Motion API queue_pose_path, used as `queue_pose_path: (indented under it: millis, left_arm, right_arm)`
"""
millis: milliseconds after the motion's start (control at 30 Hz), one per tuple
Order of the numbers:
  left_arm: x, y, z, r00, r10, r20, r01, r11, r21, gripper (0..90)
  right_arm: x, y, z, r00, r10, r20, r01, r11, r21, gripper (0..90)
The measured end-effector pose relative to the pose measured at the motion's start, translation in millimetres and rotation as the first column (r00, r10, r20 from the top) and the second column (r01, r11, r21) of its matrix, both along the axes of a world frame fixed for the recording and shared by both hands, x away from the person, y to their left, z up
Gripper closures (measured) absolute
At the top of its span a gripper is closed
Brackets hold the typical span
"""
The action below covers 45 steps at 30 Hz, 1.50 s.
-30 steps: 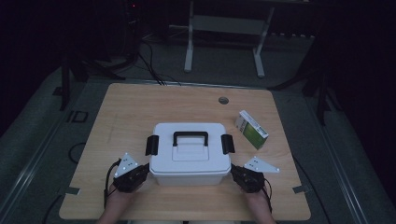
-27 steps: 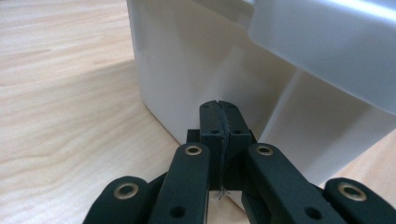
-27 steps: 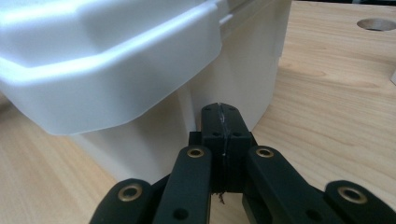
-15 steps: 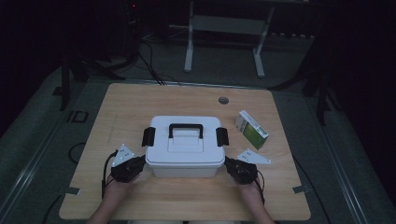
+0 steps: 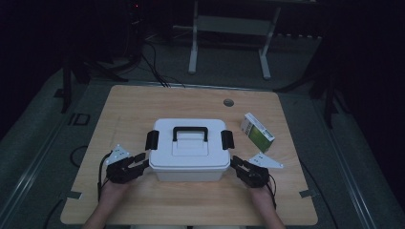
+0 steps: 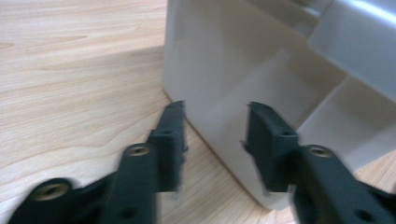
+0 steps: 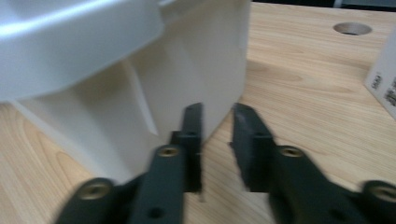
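Plastic, smooth and white, forms the one lidded box (image 5: 189,151) at centre frame on your pale wood-grain table (image 5: 143,102). Your two grippers flank its lower corners: left gripper (image 6: 215,135) and right gripper (image 7: 217,140) have just been opening, jaws spread, nothing between them.

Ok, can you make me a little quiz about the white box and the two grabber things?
1. True or false: the white box's lid is off.
2. What colour is the handle on top of it?
3. The small green and white carton lies: A) inside the white box, B) on the table beside it, C) in the left gripper.

Key: 1 false; 2 black; 3 B.
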State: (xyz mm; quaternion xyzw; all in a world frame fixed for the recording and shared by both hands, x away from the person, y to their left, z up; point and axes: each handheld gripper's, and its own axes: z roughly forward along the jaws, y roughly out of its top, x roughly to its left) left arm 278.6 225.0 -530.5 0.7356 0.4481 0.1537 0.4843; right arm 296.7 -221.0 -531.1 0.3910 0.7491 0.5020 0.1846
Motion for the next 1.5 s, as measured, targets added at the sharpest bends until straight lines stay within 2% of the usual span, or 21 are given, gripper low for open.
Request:
queue_pose_path:
  millis: [67,100,167,200,267,300,367,400,433,467,500,533,600,867,1133,1233,1300,1333,1400,1433,1500]
  left_arm:
    - [-0.3,2.7,-1.5,1.0000,-0.005,-0.005,0.005,1.0000,0.006,45.1]
    - [0.0,4.8,-2.3,0.9995,-0.028,-0.013,0.028,0.9996,0.004,42.2]
    - [0.1,5.4,-3.7,0.9992,-0.036,-0.018,0.037,0.9991,0.022,37.1]
    - [0.2,6.3,-4.4,0.9979,-0.059,-0.025,0.060,0.9982,0.011,35.4]
    - [-0.2,6.1,-5.2,0.9980,-0.057,-0.029,0.058,0.9977,0.035,32.0]
    - [0.2,6.6,-5.7,0.9966,-0.070,-0.042,0.072,0.9969,0.031,29.9]
    - [0.2,7.5,-6.5,0.9962,-0.073,-0.047,0.075,0.9964,0.039,24.9]
    - [0.5,8.6,-7.4,0.9939,-0.093,-0.060,0.094,0.9951,0.030,24.9]
    - [0.2,8.6,-8.1,0.9951,-0.077,-0.061,0.080,0.9958,0.044,24.1]
    - [-0.2,9.8,-8.9,0.9942,-0.085,-0.066,0.089,0.9950,0.045,19.5]
    - [-0.2,10.9,-9.8,0.9924,-0.094,-0.080,0.097,0.9944,0.042,18.9]
    - [-1.5,11.7,-10.2,0.9943,-0.079,-0.071,0.084,0.9947,0.060,18.8]
    - [-3.4,14.9,-10.7,0.9940,-0.085,-0.069,0.090,0.9937,0.067,18.8]
    - [-6.4,26.8,-9.0,0.9932,-0.077,-0.087,0.082,0.9951,0.055,18.7]
    - [-8.8,36.9,-9.2,0.9878,-0.094,-0.124,0.103,0.9922,0.070,18.8]
    - [-8.9,38.5,-8.5,0.9873,-0.096,-0.126,0.106,0.9917,0.073,18.8]
    - [-9.4,43.6,-1.0,0.9826,-0.116,-0.145,0.130,0.9873,0.091,18.8]
    - [-9.7,44.2,2.0,0.9834,-0.113,-0.142,0.129,0.9858,0.108,18.8]
    - [-9.7,44.2,2.0,0.9834,-0.113,-0.142,0.129,0.9858,0.108,18.8]
    - [-10.1,47.5,11.1,0.9839,-0.118,-0.134,0.135,0.9829,0.125,18.8]
    - [-9.9,48.5,13.8,0.9838,-0.121,-0.132,0.138,0.9821,0.128,18.9]
  right_arm:
    - [-0.6,-3.5,-0.7,0.9999,-0.014,-0.001,0.014,1.000,-0.009,53.7]
    - [-1.6,-5.1,-0.9,0.9996,-0.027,0.011,0.027,1.000,-0.015,47.9]
    - [-2.1,-7.9,-0.1,0.9992,-0.040,0.010,0.040,0.999,-0.020,38.2]
    - [-2.2,-9.5,0.5,0.9990,-0.044,0.007,0.044,0.999,-0.014,34.9]
    - [-2.1,-13.5,1.5,0.9985,-0.055,0.006,0.055,0.998,0.009,27.8]
    - [-1.6,-15.0,1.4,0.9986,-0.053,-0.001,0.053,0.999,0.004,20.9]
    - [-0.9,-17.0,1.0,0.9986,-0.053,-0.003,0.053,0.999,-0.012,19.9]
    - [-0.8,-18.8,0.6,0.9985,-0.055,-0.006,0.055,0.998,-0.006,18.6]
    - [-0.6,-20.6,0.0,0.9985,-0.054,-0.012,0.054,0.999,0.004,17.0]
    - [-0.5,-21.9,-0.7,0.9985,-0.052,-0.017,0.052,0.999,0.004,14.6]
    - [-0.8,-23.2,-1.5,0.9985,-0.054,-0.012,0.054,0.999,0.007,14.0]
    - [-1.3,-24.7,-2.2,0.9986,-0.052,-0.012,0.052,0.999,0.009,13.9]
    - [-1.4,-25.6,-3.1,0.9986,-0.052,-0.010,0.052,0.999,-0.002,13.8]
    - [-5.5,-42.1,-5.5,0.9994,-0.034,-0.010,0.034,0.999,-0.017,13.7]
    - [-11.8,-62.3,-11.8,0.9973,-0.053,-0.051,0.053,0.999,-0.012,13.9]
    - [-14.0,-66.7,-10.9,0.9968,-0.062,-0.052,0.062,0.998,-0.005,14.0]
    - [-17.4,-72.8,-9.2,0.9966,-0.068,-0.045,0.068,0.998,-0.009,14.0]
    - [-17.9,-74.8,-9.2,0.9964,-0.069,-0.049,0.069,0.998,-0.008,14.0]
    - [-18.5,-76.8,-9.6,0.9963,-0.071,-0.047,0.071,0.997,-0.009,14.0]
    - [-19.7,-79.7,-10.4,0.9956,-0.078,-0.052,0.077,0.997,-0.012,14.0]
    - [-20.2,-81.0,-10.9,0.9954,-0.078,-0.056,0.077,0.997,-0.013,14.0]
